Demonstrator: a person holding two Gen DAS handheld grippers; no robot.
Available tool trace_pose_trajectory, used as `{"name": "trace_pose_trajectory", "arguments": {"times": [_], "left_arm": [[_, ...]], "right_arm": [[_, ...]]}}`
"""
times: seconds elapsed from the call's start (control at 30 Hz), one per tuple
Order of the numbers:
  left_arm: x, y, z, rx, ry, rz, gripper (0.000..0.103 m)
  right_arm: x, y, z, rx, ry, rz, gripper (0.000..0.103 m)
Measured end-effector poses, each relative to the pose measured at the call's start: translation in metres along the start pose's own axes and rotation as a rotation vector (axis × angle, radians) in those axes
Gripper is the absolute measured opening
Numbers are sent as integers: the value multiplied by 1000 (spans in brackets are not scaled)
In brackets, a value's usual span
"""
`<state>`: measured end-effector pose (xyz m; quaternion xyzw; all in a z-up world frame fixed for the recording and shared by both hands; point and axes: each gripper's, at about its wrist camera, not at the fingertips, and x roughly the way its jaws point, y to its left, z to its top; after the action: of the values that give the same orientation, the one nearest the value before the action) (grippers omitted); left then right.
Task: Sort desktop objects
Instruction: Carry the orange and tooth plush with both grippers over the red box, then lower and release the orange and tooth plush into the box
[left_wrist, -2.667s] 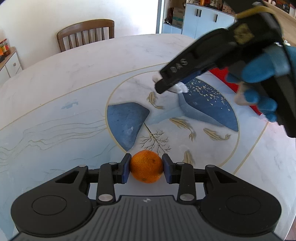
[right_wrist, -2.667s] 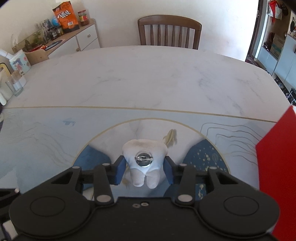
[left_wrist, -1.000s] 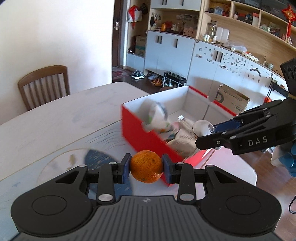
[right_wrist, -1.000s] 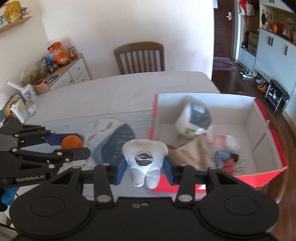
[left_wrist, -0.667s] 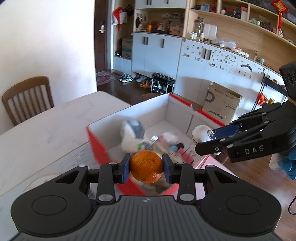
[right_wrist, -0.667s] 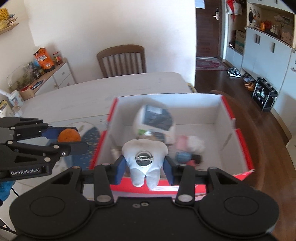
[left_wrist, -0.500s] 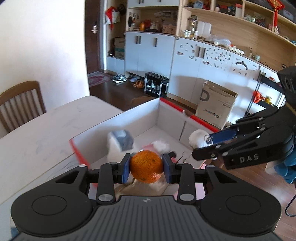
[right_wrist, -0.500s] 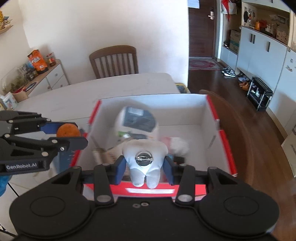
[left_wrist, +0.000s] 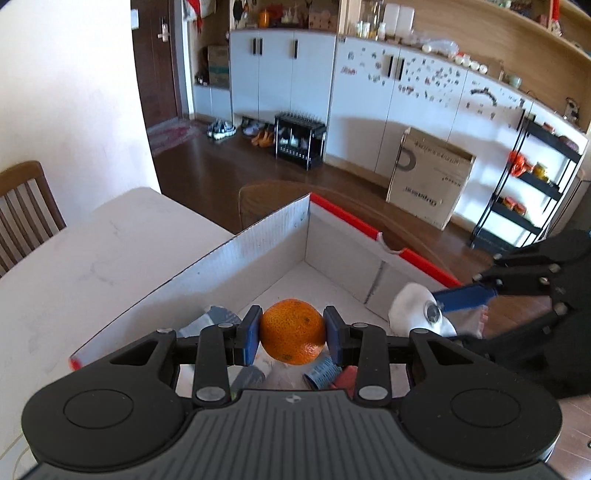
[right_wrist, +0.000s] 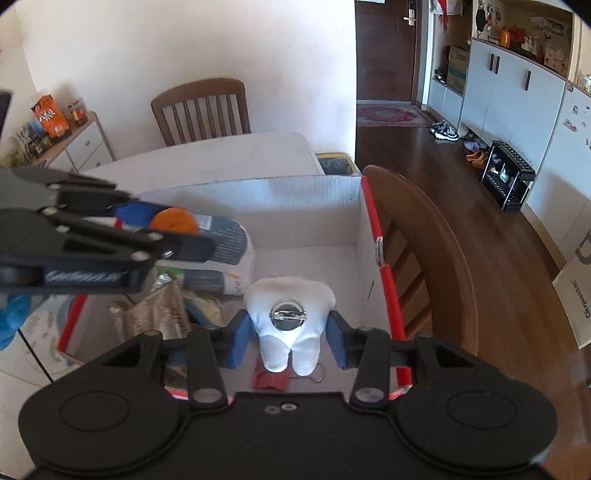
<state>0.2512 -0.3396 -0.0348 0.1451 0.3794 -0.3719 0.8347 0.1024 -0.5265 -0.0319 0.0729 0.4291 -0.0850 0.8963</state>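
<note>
My left gripper (left_wrist: 293, 334) is shut on an orange mandarin (left_wrist: 292, 331), held over the open red and white cardboard box (left_wrist: 258, 242). My right gripper (right_wrist: 290, 338) is shut on a white plush tooth with a metal pin badge (right_wrist: 290, 315), also above the box (right_wrist: 306, 214). In the left wrist view the plush tooth (left_wrist: 415, 314) and the right gripper (left_wrist: 439, 308) hang over the box's right side. In the right wrist view the left gripper (right_wrist: 173, 230) with the mandarin (right_wrist: 173, 220) is over the box's left part.
The box holds several things: a white and blue packet (right_wrist: 221, 254), a crinkled foil bag (right_wrist: 162, 306), a small red item (right_wrist: 271, 378). A wooden chair back (right_wrist: 424, 251) stands against the box's right side. The white table (left_wrist: 85, 266) lies to the left, another chair (right_wrist: 201, 110) beyond.
Both grippers have swept from over the table's blue pattern to above the box, each keeping its object. The box's inside now fills the views and both have sunk slightly.
</note>
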Motion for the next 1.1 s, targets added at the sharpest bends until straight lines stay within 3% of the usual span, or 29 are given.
{"name": "trace_pose_trajectory", "arguments": {"times": [0.57, 0.9, 1.1], "left_arm": [[105, -6, 31, 47, 207, 24, 35], [133, -5, 33, 16, 303, 47, 35], [135, 2, 32, -3, 305, 59, 36]], "right_arm": [[53, 12, 2, -86, 105, -6, 43], [65, 17, 4, -91, 146, 27, 43], [73, 18, 5, -95, 162, 27, 44]]}}
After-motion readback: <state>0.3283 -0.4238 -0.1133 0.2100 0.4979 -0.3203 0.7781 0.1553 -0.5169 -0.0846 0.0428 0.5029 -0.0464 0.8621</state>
